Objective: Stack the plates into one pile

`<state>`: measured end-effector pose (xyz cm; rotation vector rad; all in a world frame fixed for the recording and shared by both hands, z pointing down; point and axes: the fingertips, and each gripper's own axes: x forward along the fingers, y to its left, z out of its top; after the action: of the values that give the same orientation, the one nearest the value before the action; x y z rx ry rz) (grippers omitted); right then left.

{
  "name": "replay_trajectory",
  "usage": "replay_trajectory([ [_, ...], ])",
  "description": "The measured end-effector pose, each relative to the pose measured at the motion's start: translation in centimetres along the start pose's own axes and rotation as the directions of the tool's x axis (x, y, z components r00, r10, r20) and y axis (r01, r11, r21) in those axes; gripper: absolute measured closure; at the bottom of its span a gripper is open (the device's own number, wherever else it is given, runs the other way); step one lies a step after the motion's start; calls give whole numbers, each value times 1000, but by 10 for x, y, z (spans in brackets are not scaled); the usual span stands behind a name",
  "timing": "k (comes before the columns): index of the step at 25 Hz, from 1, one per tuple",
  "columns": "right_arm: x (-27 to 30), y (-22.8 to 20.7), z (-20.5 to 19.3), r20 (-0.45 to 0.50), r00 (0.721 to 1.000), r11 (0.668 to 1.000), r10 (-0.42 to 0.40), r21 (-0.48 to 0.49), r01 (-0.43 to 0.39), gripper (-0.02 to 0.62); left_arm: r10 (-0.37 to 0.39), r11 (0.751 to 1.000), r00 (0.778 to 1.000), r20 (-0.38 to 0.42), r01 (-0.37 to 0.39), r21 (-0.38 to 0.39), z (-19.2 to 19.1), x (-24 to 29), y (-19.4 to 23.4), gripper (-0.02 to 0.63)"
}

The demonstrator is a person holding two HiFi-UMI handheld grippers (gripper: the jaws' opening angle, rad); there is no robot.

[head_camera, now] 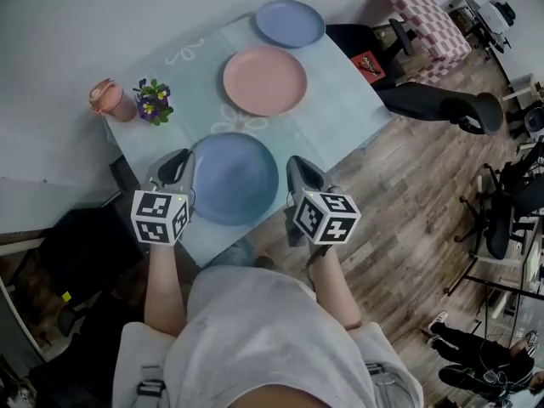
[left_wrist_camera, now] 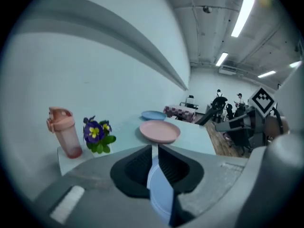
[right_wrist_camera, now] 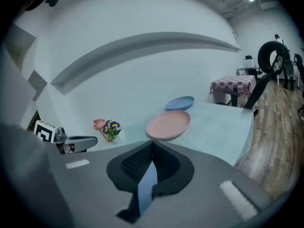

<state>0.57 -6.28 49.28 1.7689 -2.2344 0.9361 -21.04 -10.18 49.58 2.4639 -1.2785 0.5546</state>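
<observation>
Three plates are on or over a table with a pale teal cloth (head_camera: pixel 340 100). The near blue plate (head_camera: pixel 234 177) lies level over the table's front part, and I cannot tell whether it rests on the cloth. My left gripper (head_camera: pixel 178 167) is shut on its left rim, and my right gripper (head_camera: pixel 302 170) is shut on its right rim. In the left gripper view the blue rim (left_wrist_camera: pixel 159 189) fills the narrow gap between the jaws; the right gripper view shows the same rim (right_wrist_camera: pixel 145 184). Behind it sit a pink plate (head_camera: pixel 265 80) and a smaller blue plate (head_camera: pixel 290 23).
A pink bottle (head_camera: pixel 110 99) and a small pot of purple flowers (head_camera: pixel 153 100) stand at the table's left edge. Black office chairs (head_camera: pixel 442 102) and a checkered table (head_camera: pixel 425 15) stand on the wooden floor to the right. A wall runs close behind the table.
</observation>
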Motion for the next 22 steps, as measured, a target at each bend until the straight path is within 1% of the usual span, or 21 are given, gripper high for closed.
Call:
replay_trajectory([
  [1, 5, -3, -11, -30, 1000, 1000, -6, 19, 6, 594, -5, 1000, 999, -37, 4, -12, -13, 5, 3, 563],
  [3, 13, -8, -34, -87, 996, 999, -11, 49, 15, 594, -9, 1000, 995, -103, 7, -23, -37, 14, 8, 541],
  [6, 19, -13, -64, -165, 986, 997, -11, 75, 24, 578, -17, 999, 985, -171, 8, -52, -64, 22, 12, 514],
  [9, 23, -18, -85, -222, 975, 994, -21, 97, 44, 549, -29, 997, 976, -214, 11, -82, -80, 28, 14, 498],
  [12, 26, -24, -106, -267, 963, 990, -42, 119, 76, 517, -35, 996, 967, -252, 12, -92, -94, 35, 16, 484],
  [14, 28, -27, -119, -298, 954, 986, -37, 142, 83, 503, -34, 995, 961, -273, 7, -98, -103, 38, 18, 477],
  [18, 33, -27, -138, -342, 939, 982, -27, 168, 90, 497, -38, 994, 947, -318, 3, -108, -119, 43, 21, 474],
  [22, 37, -27, -146, -367, 929, 982, -35, 158, 99, 507, -52, 992, 938, -343, 9, -126, -129, 47, 19, 474],
])
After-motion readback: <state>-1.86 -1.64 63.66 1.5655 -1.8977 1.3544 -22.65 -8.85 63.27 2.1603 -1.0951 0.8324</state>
